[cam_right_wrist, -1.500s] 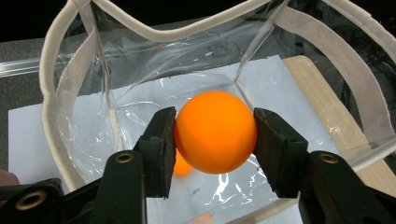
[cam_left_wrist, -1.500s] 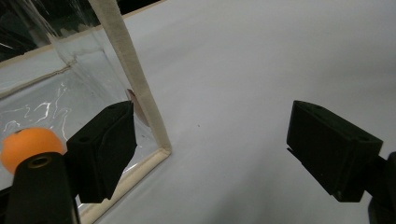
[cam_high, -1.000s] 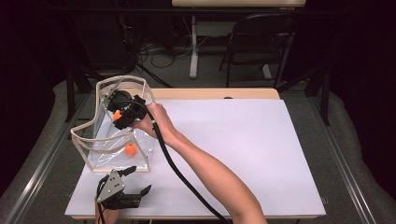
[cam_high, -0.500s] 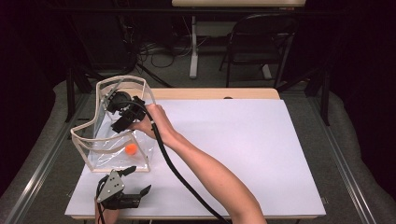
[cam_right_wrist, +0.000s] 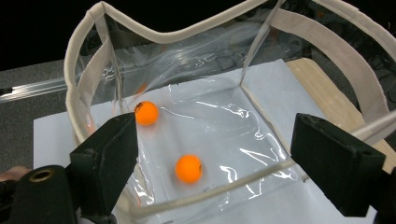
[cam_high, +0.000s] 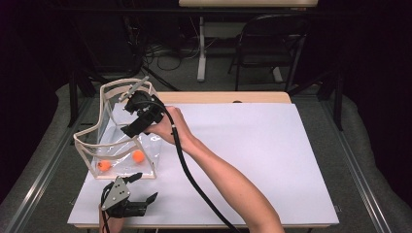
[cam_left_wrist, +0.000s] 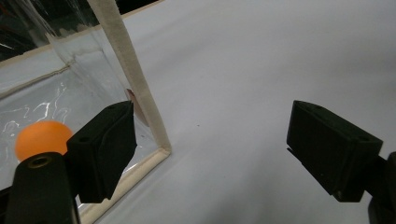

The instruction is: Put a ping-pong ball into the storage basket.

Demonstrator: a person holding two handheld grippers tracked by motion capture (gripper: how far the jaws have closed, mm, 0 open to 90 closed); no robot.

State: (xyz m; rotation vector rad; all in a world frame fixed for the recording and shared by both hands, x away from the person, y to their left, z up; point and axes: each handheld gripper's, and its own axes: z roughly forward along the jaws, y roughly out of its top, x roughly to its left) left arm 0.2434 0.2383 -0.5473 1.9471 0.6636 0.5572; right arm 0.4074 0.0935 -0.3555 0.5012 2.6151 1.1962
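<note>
Two orange table-tennis balls (cam_right_wrist: 188,168) are seen lying on the floor of a clear plastic bag (cam_high: 145,160) with pale fabric trim, which stands open-topped on the white-covered desk (cam_high: 272,160). The right gripper (cam_high: 141,115) is held above the bag's mouth with its fingers (cam_right_wrist: 105,156) apart and nothing between them; they have just been opening. In the right gripper view, one ball lies below and between the fingers and the other ball (cam_right_wrist: 146,113) lies just past the left finger's tip. The balls are judged light, hard, smooth and quick to roll, best taken across the widest part with gentle pressure. The bag is judged limp and slippery, so its stiffer trim (cam_left_wrist: 135,88) would be the better place for a hold. The left gripper (cam_high: 127,203) rests on the desk in front of the bag, fingers (cam_left_wrist: 105,149) apart and empty, with the bag's corner trim just beyond its left finger.
</note>
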